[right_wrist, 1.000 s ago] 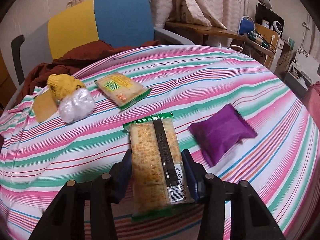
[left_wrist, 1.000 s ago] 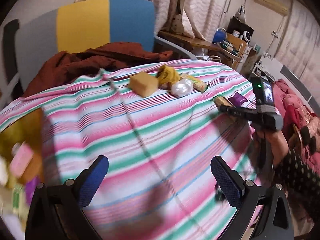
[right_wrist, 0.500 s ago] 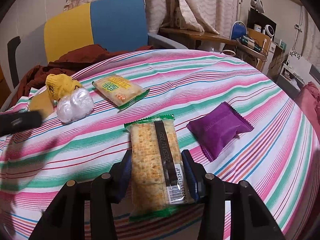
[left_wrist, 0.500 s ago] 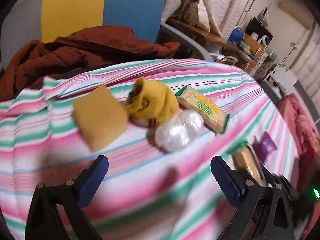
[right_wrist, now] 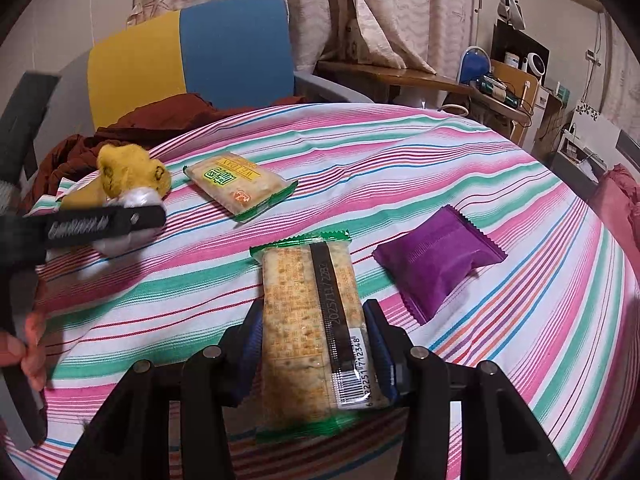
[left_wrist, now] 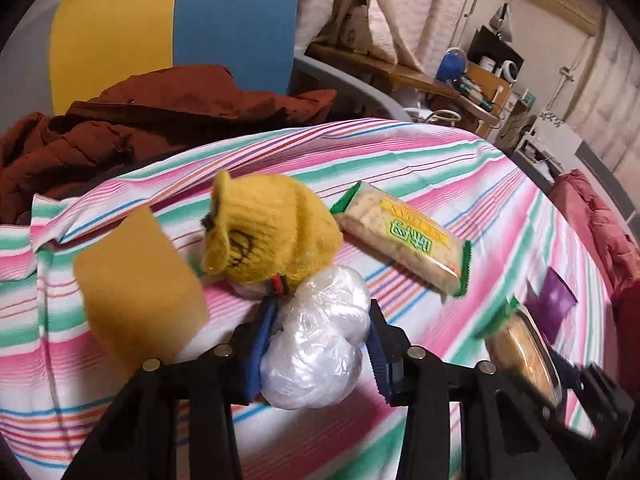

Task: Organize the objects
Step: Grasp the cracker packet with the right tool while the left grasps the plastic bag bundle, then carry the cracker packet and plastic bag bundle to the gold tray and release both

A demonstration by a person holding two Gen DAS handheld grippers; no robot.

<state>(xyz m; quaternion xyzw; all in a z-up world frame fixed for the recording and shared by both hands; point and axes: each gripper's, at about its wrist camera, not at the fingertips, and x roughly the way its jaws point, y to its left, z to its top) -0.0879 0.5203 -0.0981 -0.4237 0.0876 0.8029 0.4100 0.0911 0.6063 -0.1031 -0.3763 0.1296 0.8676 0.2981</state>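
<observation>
Presently: left gripper (left_wrist: 320,344) jaws just closed, pinching clear plastic bundle (left_wrist: 320,344) at table's (right_wrist: 400,152) 10 o'clock; right gripper (right_wrist: 316,348) pinches cracker pack (right_wrist: 308,320), printed "2025/11/22B2", at 6 o'clock.

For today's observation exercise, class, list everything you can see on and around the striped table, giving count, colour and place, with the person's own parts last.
Crumpled clear plastic bag: one, whitish, near side of the table, between the left tool's pads.
Yellow knitted sock: one, behind the bag, touching it.
Flat tan sponge block: one, left of the sock.
Cracker packet with green lettering: one, yellow-green, lying mid-table.
Clear cracker packet with green ends: one, in the right tool.
Purple foil pouch: one, right of that packet.
Striped tablecloth: one, pink, green, white.
Yellow-and-blue chair: one, behind the table, rust-brown coat on it.
Left tool: black, blue pads, just closed on the bag.
Right tool: gripping the packet.
</observation>
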